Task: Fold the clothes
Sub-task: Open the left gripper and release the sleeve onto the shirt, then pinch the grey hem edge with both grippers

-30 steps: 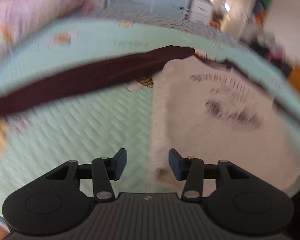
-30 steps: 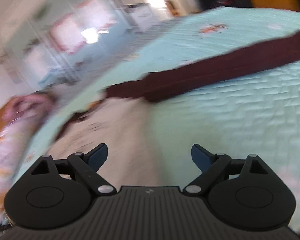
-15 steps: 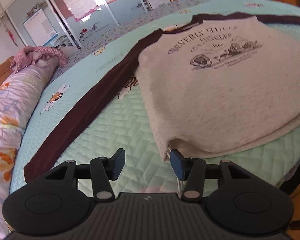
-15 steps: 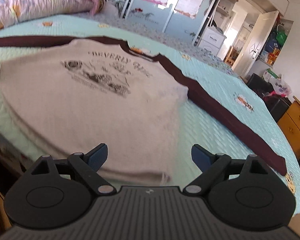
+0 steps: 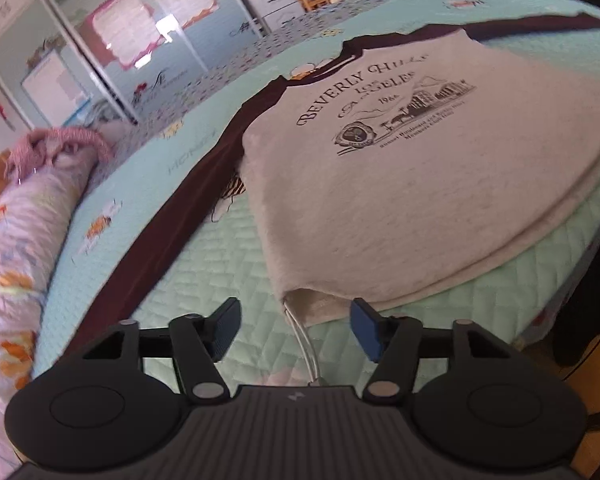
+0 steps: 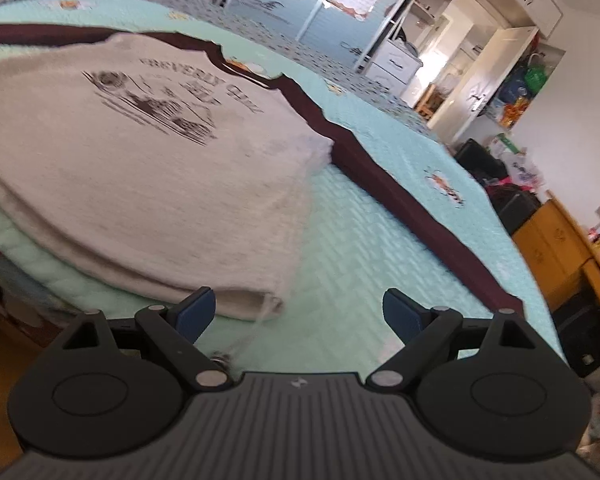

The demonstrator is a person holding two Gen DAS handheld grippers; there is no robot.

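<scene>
A grey shirt with dark maroon sleeves and a black printed crest lies flat, front up, on a mint quilted bed. My left gripper is open, its blue pads either side of the shirt's near left hem corner, where a white cord hangs. In the right wrist view the same shirt spreads to the left, one maroon sleeve running to the right. My right gripper is open wide just in front of the near right hem corner, with nothing between its fingers.
The mint quilt covers the bed to its near edge. A floral rolled duvet with a pink knit item lies along the left. Mirrored wardrobe doors stand behind. A yellow wooden cabinet and dark bags sit right of the bed.
Both grippers swung round from a blurred view of the sleeves to the shirt's hem and then drew closer to its two near corners. Both stayed open.
</scene>
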